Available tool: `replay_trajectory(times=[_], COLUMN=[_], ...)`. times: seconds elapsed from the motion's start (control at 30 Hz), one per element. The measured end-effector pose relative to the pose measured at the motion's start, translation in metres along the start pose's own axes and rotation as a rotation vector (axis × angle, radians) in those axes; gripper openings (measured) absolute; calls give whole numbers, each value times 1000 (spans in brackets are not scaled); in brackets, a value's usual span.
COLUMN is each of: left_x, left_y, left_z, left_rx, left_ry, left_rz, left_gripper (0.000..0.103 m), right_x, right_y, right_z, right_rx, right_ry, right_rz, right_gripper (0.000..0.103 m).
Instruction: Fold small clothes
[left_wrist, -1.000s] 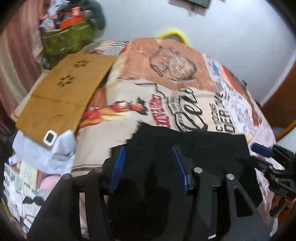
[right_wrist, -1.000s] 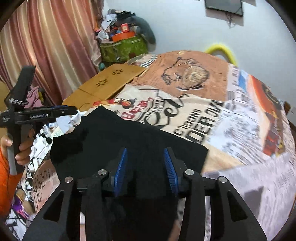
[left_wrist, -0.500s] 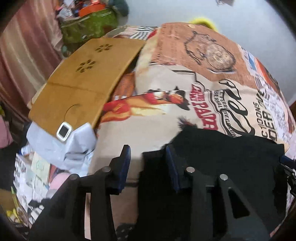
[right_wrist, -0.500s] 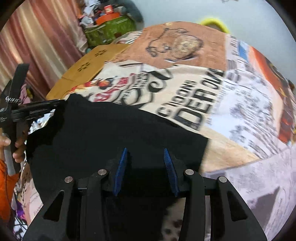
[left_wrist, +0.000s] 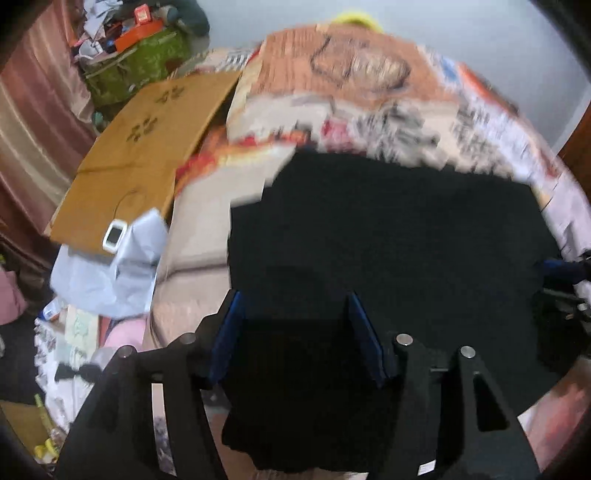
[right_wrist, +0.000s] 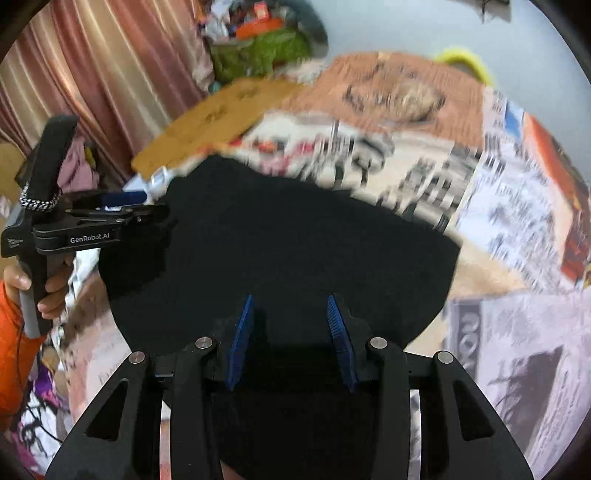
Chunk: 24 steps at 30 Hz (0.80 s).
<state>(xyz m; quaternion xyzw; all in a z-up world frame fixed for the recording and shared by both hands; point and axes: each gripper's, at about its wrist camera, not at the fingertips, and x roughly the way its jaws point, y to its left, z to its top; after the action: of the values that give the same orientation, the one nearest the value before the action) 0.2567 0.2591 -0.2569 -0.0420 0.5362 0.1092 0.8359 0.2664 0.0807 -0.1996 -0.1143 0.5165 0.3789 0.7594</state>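
Note:
A black garment (left_wrist: 388, 240) lies spread on the printed bedspread (left_wrist: 332, 96); it also fills the middle of the right wrist view (right_wrist: 288, 251). My left gripper (left_wrist: 295, 306) is open over the garment's near left part, its blue pads (left_wrist: 364, 332) wide apart. It also shows from the side in the right wrist view (right_wrist: 147, 214), at the garment's left edge. My right gripper (right_wrist: 290, 306) is open over the garment's near edge, with cloth under the pads (right_wrist: 338, 332). Its tip shows at the right edge of the left wrist view (left_wrist: 561, 269). Both views are motion-blurred.
A flat brown cardboard sheet (left_wrist: 147, 147) lies at the bed's left side, with a small white device (left_wrist: 114, 234) and pale cloth (left_wrist: 107, 273) below it. A green bag (left_wrist: 140, 62) and clutter stand at the back left. Pink curtains (right_wrist: 92, 81) hang on the left.
Both grippers have swung over the garment. The left jaws, narrower half a second ago, have widened. The garment now lies more spread under the left gripper.

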Motion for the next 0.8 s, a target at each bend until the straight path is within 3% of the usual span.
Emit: replay_trajectory(times=[0.07, 0.2, 0.47, 0.6, 0.8], left_x=[5, -3, -52, -104, -207], left_y=[6, 27, 34, 28, 6], left_z=[-12, -30, -53, -52, -49], left_rx=[-5, -76, -77, -80, -69], left_ry=[18, 14, -45, -160, -419], left_rz=[19, -42, -4, -18, -61], left_gripper=[64, 73, 72, 72, 72], right_x=[1, -14, -46, -81, -155], right_y=[-1, -5, -11, -3, 24], right_z=[-9, -24, -45, -47, -44], right_rx=[-7, 1, 54, 53, 43], right_ry=[12, 0, -56, -161, -416], right_rz=[-2, 2, -32, -47, -40], right_gripper=[38, 42, 42, 42, 42])
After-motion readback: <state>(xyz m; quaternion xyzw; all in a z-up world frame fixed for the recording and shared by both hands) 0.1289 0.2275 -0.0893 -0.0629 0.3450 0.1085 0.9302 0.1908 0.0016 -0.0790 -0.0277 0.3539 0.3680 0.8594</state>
